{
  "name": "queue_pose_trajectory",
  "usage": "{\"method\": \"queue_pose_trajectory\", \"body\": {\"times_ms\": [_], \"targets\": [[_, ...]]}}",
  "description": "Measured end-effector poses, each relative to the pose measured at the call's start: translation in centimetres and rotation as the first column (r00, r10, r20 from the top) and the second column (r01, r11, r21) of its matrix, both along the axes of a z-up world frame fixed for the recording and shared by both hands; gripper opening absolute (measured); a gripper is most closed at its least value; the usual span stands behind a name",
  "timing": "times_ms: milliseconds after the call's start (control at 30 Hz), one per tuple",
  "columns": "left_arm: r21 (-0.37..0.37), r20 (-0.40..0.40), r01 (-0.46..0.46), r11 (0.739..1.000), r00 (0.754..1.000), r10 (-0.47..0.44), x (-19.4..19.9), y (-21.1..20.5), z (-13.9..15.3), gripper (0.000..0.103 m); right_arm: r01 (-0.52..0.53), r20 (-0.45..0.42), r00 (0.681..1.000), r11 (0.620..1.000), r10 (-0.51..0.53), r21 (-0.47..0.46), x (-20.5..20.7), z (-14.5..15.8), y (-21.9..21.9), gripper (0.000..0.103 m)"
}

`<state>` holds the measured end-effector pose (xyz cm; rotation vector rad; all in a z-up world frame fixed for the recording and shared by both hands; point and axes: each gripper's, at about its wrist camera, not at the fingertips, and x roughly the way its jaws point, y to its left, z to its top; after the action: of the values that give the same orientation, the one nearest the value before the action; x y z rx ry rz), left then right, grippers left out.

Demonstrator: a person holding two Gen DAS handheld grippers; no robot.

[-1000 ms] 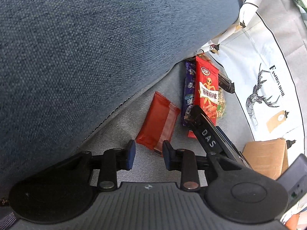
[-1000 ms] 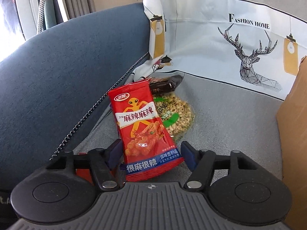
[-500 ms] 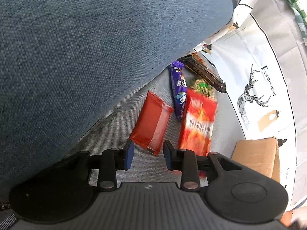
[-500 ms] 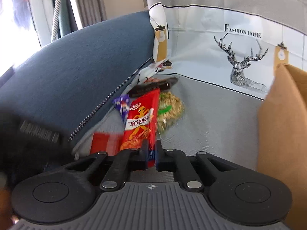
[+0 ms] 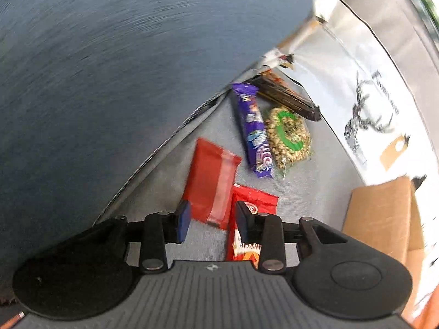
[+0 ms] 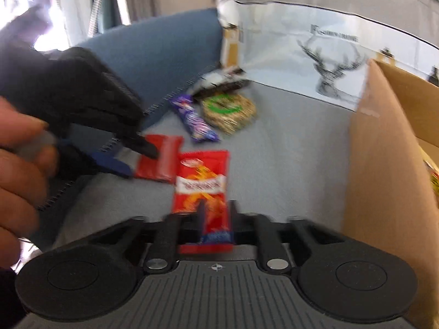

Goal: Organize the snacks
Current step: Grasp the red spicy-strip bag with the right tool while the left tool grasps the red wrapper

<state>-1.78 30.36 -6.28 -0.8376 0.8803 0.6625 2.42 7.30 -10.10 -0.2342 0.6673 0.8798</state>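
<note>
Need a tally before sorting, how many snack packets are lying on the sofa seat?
5: plain red packet by left gripper, printed red packet between right gripper's opening jaws, purple bar, peanut bag, dark bar.

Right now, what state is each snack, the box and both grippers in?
Left gripper: jaws opening, astride the plain red wrapper's near end, not gripping.
Right gripper: jaws opening, red spicy snack packet between them.
Purple candy bar: lying flat.
Clear peanut pack: lying flat.
Dark bar: against the backrest.
Cardboard box: open-topped.
</note>
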Motion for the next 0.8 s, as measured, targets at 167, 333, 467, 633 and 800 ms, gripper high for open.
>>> {"method": "queue_pose_trajectory", "body": {"times_ms": [167,333,467,633,800], "targets": [[0.094,-0.075,0.028,0.995,0.997,-0.021,1.3,-0.5,-0.1,0.056,-0.040,-0.052,0.998,0.999,0.041,0.012,1.1,-1.1,1.8,0.072],[0.085,-0.096,0.022,0.996,0.995,-0.013,2.1,-0.1,-0.9,0.056,-0.040,-0.059,0.998,0.998,0.037,-0.053,1.5,-2.6,3.6,0.070],[0.111,-0.124,0.042,0.993,0.992,-0.028,3.5,-0.5,-1.2,0.060,0.005,-0.014,1.000,0.996,-0.006,-0.090,1.3,-2.2,3.4,0.051],[0.167,-0.200,0.103,0.981,0.977,-0.068,5.4,-1.7,-1.8,0.061,0.094,-0.004,0.995,0.989,-0.095,-0.117,2.1,-2.2,2.8,0.050],[0.224,-0.266,0.175,0.959,0.957,-0.113,6.2,-2.9,-2.2,0.050,0.092,-0.035,0.995,0.988,-0.097,-0.120,2.5,-2.6,2.5,0.054]]}}
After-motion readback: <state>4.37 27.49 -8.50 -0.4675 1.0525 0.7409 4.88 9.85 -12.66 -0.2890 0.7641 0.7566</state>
